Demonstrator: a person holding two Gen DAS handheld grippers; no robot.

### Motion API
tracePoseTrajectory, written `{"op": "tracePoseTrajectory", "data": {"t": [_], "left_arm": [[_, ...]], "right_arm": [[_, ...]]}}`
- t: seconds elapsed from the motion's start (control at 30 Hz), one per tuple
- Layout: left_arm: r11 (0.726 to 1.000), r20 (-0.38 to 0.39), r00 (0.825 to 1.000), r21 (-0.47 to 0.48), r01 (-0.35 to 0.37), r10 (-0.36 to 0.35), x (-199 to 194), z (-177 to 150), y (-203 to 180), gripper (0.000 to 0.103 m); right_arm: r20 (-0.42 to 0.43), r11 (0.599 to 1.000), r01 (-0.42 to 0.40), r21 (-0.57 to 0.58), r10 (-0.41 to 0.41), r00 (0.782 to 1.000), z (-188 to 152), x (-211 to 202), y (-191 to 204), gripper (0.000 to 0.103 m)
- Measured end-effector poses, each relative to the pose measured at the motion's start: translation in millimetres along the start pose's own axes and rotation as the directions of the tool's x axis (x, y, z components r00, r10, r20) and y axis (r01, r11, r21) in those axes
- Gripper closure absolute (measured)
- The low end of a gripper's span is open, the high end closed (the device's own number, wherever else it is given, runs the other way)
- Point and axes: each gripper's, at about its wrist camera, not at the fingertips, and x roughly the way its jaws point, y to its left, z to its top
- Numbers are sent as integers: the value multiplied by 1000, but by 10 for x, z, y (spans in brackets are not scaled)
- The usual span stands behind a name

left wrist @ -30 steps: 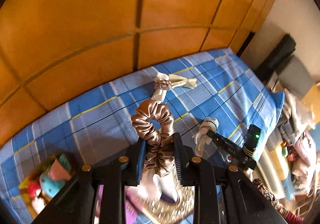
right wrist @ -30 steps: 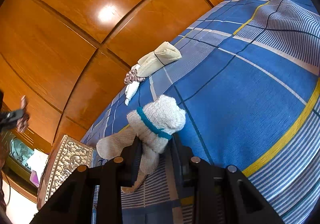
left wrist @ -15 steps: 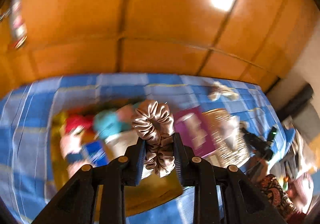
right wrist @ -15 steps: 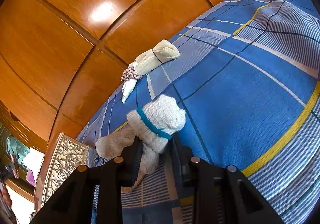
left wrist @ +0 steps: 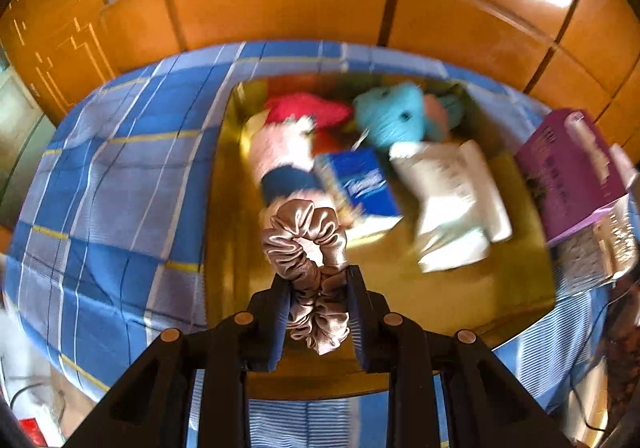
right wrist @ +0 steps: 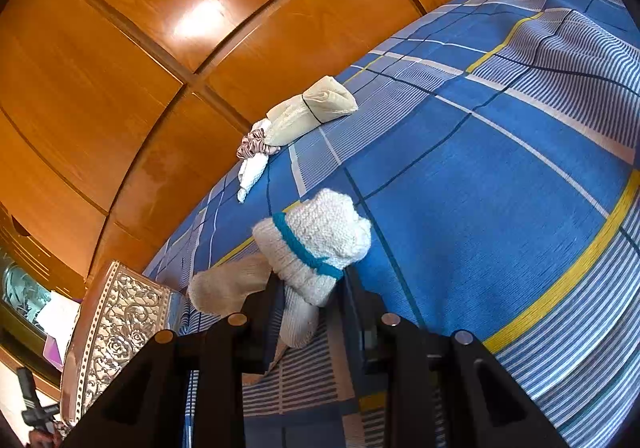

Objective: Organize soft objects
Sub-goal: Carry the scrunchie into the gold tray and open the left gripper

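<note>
left gripper [left wrist: 318,290] clamped on satin scrunchie [left wrist: 306,244], right gripper [right wrist: 308,290] clamped on knit sock [right wrist: 312,244], box lettering blurred, blue plaid bedsheet [right wrist: 500,175], wood-panelled wall [right wrist: 120,47]

Two scrunchies show, one beige [left wrist: 306,248] and one pink [right wrist: 253,143], plus two sock bundles [right wrist: 316,244] [right wrist: 312,109], one gold tray [left wrist: 440,296] and one purple box [left wrist: 572,171].

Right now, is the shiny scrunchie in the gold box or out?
Out. The scrunchie is clamped in the left hand-held gripper, held above the gold box, not yet dropped in.
</note>
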Motion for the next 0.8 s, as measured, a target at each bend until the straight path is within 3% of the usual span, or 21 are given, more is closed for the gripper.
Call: {"op": "tracePoseTrajectory", "data": {"t": [0.1,0.17,0.33,0.6,0.8], "left_arm": [[1000,-22,1000,-22,-22,22,72,-51,111,72],[999,-34,999,-28,-29,28,122,-67,149,54],[998,-24,999,-50,-41,39,149,-150,189,45],[989,98,994,-142,-32,46,-77,-326,142,24],[990,213,977,-139,26,4,-273,-405,-4,18]], "right_arm": [[0,1000,0,1,0,1000,0,1,0,77],[0,1000,1,0,-1,1000,-1,2,1,77],[-3,1000,8,-4,-8,1000,0,7,4,77],[-23,999,53,4,-53,998,29,10,59,75],[28,992,-26,122,23,999,102,-194,24,75]]}}
